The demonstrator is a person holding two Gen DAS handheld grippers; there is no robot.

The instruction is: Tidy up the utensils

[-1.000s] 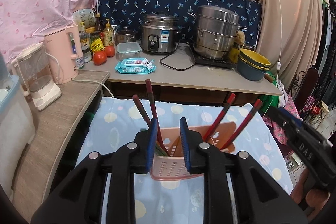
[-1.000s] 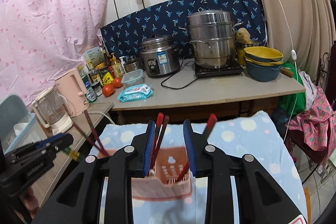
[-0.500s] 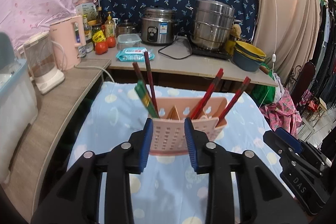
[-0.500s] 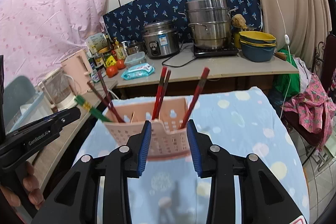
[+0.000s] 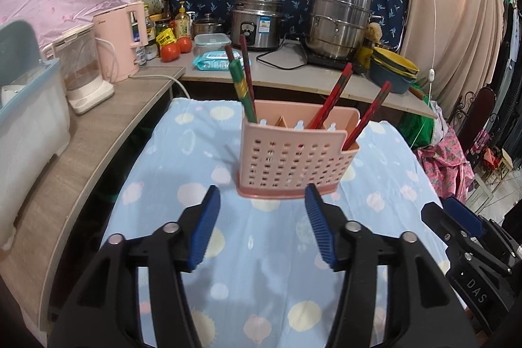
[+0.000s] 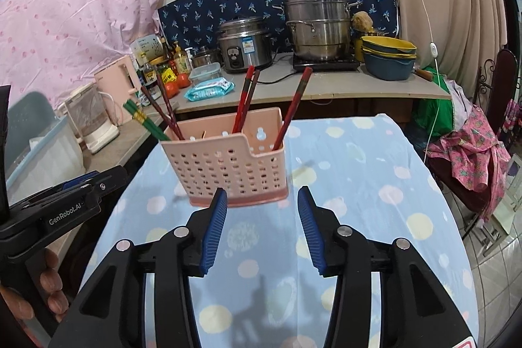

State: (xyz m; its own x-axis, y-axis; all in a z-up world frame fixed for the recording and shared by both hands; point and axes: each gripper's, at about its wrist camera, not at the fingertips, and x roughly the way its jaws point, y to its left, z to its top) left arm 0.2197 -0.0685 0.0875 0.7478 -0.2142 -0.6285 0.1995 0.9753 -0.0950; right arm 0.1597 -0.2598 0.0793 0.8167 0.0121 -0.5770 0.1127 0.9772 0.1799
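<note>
Perforated pink plastic utensil caddy (image 5: pixel 295 158) standing upright on the blue spotted cloth (image 5: pixel 182 152), with red lacquered chopsticks (image 5: pixel 329 101) and green chopsticks (image 5: pixel 242 88) sorted into its compartments. Left gripper (image 5: pixel 262 229) and right gripper (image 6: pixel 259 225), close over the caddy a second ago, have drawn back, jaws spread and empty; sorting appears finished.
</note>
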